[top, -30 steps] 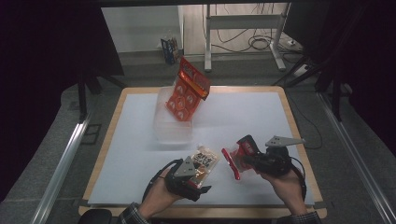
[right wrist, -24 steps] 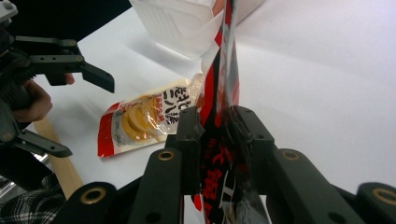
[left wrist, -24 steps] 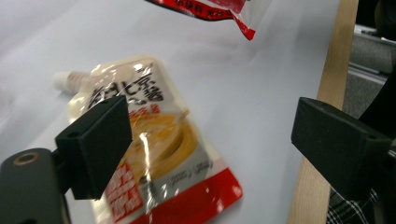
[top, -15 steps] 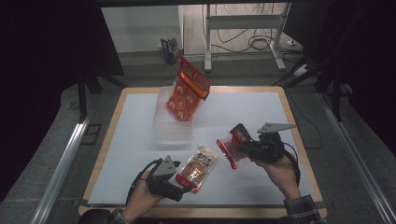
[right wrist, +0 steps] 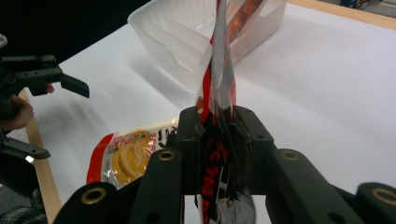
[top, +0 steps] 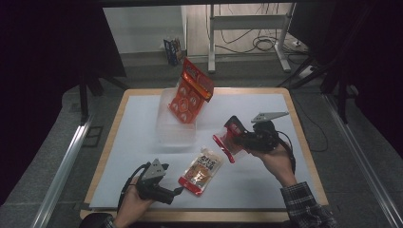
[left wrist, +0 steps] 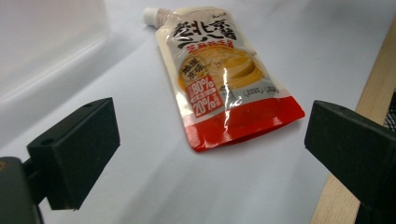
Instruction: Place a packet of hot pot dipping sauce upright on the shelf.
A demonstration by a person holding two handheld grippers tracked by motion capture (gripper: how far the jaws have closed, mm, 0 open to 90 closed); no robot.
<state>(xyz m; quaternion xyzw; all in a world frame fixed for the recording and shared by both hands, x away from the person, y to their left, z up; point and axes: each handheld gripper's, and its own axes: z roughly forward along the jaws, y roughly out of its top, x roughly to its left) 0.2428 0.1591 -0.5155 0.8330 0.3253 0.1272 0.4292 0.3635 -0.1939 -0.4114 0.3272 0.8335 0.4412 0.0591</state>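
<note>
— Where is the cream and red spouted sauce pouch now?

— It lies flat on the white table sheet, just in front of the clear plastic tub. The left gripper has just been opening; its jaws stand wide, nothing between them.

— And the right gripper?

— It is clenched on a red and clear flat packet, beside the tub.

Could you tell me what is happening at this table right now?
A person works with two handheld tools. The right gripper is shut on a red-and-clear packet, held above the table. The left gripper, its jaws just opened, has nothing between them; the sauce pouch lies flat ahead. A red snack bag stands in the clear bin.
</note>
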